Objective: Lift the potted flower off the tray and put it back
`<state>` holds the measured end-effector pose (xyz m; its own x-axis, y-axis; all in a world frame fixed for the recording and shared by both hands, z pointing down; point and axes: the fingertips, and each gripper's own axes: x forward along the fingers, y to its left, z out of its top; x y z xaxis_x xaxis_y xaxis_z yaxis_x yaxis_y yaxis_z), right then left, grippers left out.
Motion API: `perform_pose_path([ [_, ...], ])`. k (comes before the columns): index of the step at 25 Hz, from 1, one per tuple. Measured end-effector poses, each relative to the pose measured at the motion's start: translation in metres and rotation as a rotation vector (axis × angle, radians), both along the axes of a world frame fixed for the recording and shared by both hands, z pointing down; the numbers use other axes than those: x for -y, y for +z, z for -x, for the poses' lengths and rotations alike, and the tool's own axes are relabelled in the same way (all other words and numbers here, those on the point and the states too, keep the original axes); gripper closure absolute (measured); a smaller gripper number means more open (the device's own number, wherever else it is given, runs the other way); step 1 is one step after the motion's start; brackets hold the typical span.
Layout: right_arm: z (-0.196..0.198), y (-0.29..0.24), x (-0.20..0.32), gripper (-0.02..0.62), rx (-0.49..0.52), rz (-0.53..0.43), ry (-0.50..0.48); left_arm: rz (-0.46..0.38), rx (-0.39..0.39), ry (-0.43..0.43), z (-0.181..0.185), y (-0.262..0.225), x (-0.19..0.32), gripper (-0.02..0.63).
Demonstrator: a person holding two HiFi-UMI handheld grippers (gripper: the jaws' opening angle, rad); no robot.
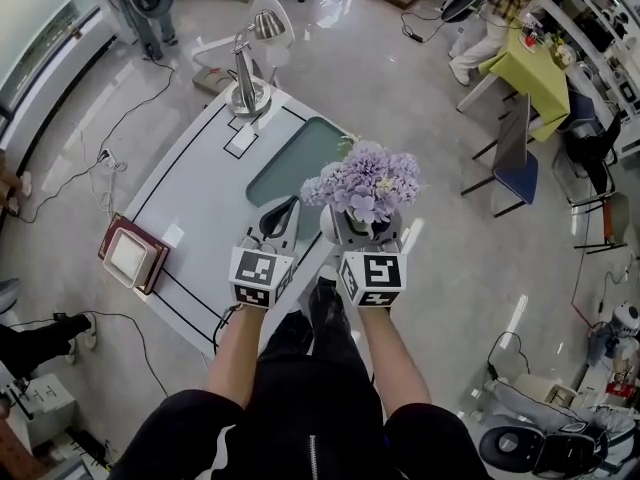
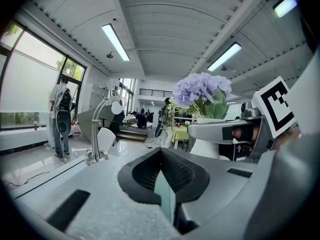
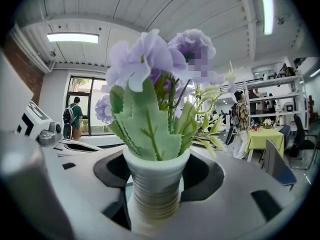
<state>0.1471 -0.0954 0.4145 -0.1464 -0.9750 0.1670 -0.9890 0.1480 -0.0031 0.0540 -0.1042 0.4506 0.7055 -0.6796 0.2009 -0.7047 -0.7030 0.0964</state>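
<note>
In the head view the potted flower (image 1: 368, 183), purple blooms in a white ribbed pot, hangs in the air over the table's near right edge. My right gripper (image 1: 360, 226) is shut on the pot, and in the right gripper view the pot (image 3: 156, 189) fills the space between the jaws. The teal tray (image 1: 300, 158) lies on the white table, to the left of and beyond the flower, with nothing on it. My left gripper (image 1: 280, 216) hovers beside the right one over the table edge; in the left gripper view its jaws (image 2: 162, 171) stand together and hold nothing.
A silver desk lamp (image 1: 250, 78) stands at the table's far end. A red-edged book (image 1: 133, 254) lies at the left corner. To the right on the floor are a blue chair (image 1: 515, 158) and a yellow-green table (image 1: 530, 68). Cables trail on the floor at left.
</note>
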Motion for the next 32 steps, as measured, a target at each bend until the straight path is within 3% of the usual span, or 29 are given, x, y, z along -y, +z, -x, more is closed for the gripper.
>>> perform_pose_path([
  [32, 0.003, 0.006, -0.001, 0.330, -0.013, 0.012, -0.028, -0.030, 0.010, 0.012, -0.002, -0.004, -0.004, 0.601],
])
